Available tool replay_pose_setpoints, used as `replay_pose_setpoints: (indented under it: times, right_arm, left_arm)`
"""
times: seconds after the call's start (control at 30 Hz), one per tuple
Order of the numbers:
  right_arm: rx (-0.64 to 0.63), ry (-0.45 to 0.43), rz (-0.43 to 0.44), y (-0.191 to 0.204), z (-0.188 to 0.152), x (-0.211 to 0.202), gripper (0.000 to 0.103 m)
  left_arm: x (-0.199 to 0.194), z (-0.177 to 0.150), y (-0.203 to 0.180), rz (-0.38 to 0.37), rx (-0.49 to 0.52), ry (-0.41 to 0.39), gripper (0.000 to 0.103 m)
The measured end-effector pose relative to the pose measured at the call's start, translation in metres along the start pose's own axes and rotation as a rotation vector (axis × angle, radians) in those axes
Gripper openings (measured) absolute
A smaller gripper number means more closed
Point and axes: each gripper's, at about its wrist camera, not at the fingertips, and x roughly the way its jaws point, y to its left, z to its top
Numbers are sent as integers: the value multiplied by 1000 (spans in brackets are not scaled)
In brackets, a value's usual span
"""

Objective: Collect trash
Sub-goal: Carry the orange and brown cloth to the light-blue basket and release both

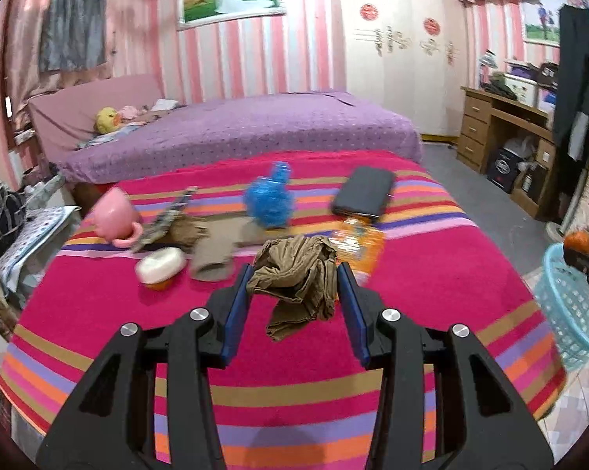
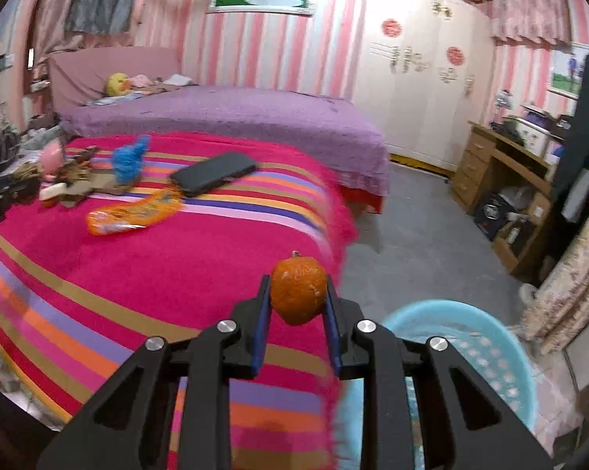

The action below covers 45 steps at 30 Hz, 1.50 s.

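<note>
My left gripper (image 1: 294,280) is shut on a crumpled brown stocking (image 1: 298,274) and holds it above the striped blanket (image 1: 255,387). My right gripper (image 2: 298,297) is shut on an orange peel (image 2: 299,293), held over the blanket's right edge next to the light blue basket (image 2: 486,348). The basket (image 1: 568,305) also shows at the right in the left wrist view, with the peel (image 1: 577,242) above it. An orange snack wrapper (image 2: 134,213) lies on the blanket; it also shows in the left wrist view (image 1: 359,244).
On the blanket lie a black phone (image 1: 364,196), a blue scrubber (image 1: 269,199), a pink cup (image 1: 116,215), a cardboard tube (image 1: 214,254), a white lid (image 1: 161,264) and a dark wrapper (image 1: 165,215). A purple bed (image 1: 255,125) lies behind, a wooden desk (image 2: 501,168) at the right.
</note>
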Motion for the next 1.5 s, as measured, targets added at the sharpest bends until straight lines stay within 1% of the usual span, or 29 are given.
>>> replay_pose_setpoints:
  times: [0.17, 0.27, 0.3, 0.37, 0.47, 0.6, 0.67, 0.7, 0.73, 0.77, 0.8, 0.87, 0.9, 0.93, 0.97, 1.1, 1.13, 1.17, 1.2, 1.23, 1.27, 1.3, 1.33, 1.37, 1.4, 1.47, 1.5]
  right_arm:
    - [90, 12, -102, -76, -18, -10, 25]
    - [130, 30, -166, -114, -31, -14, 25]
    - [133, 35, -182, -121, -34, -14, 25]
    - [158, 53, -221, -146, -44, -16, 25]
    - [223, 59, -255, -177, -57, -21, 25]
    - [292, 46, -284, -203, -67, -28, 25]
    - [327, 39, -296, -215, -72, -30, 25]
    - [335, 38, -299, -218, -74, -31, 25]
    - [343, 36, -304, -220, -74, -30, 25]
    - [345, 36, -306, -221, -75, -31, 25]
    - [345, 36, -309, -221, -77, -32, 25]
    - [341, 37, -308, -219, -76, -31, 25]
    - [335, 37, -305, -219, -77, -31, 25]
    - [331, 38, -302, -217, -77, -32, 25]
    - [327, 39, -294, -215, -77, -31, 25]
    - [314, 49, -250, -195, -71, -19, 27]
    - [316, 46, -243, -189, -68, -15, 35]
    - [319, 49, -243, -185, -66, -13, 68]
    - [327, 66, -249, -181, -65, -9, 84]
    - [333, 82, -258, -175, -63, -3, 90]
    - [331, 76, -263, -170, -62, -2, 90]
    - [326, 77, -261, -162, -58, 0, 90]
    - [322, 74, -259, -156, -54, 1, 91]
    - [317, 60, -255, -147, -49, -1, 95]
    - [313, 50, -251, -140, -44, -2, 97]
    - [288, 28, -229, -117, -31, -3, 98]
    - [269, 21, -218, -104, -24, -2, 98]
  left_arm:
    - [1, -2, -65, -78, 69, 3, 43]
    - [4, 0, -114, -163, 73, 14, 43]
    - [6, 0, -140, -203, 89, 16, 43]
    - [7, -3, -173, -242, 122, 15, 43]
    - [10, -8, -235, -339, 174, 30, 43]
    - [18, -12, -288, -408, 197, 57, 43]
    - [27, -12, -310, -442, 203, 94, 45]
    - [32, -13, -318, -461, 209, 116, 53]
    - [37, -13, -324, -474, 227, 141, 71]
    - [39, -13, -326, -469, 232, 146, 79]
    - [44, -12, -326, -438, 237, 135, 89]
    - [47, -8, -321, -417, 235, 121, 89]
    - [48, -4, -312, -417, 219, 122, 90]
    - [48, -1, -302, -416, 200, 121, 91]
    - [47, 2, -287, -400, 183, 107, 92]
    - [34, 10, -237, -326, 177, 63, 95]
    - [29, 11, -222, -314, 177, 61, 96]
    - [25, 12, -209, -305, 178, 59, 97]
    - [19, 12, -191, -289, 184, 55, 97]
    - [13, 12, -174, -271, 188, 45, 97]
    - [7, 12, -160, -255, 187, 34, 97]
    - [-1, 10, -135, -232, 172, 23, 97]
    - [-4, 10, -123, -221, 164, 23, 97]
    - [-9, 9, -100, -199, 153, 29, 97]
    - [-12, 8, -87, -184, 148, 31, 97]
    - [-21, 5, -48, -131, 141, 29, 97]
    - [-24, 3, -35, -114, 138, 24, 97]
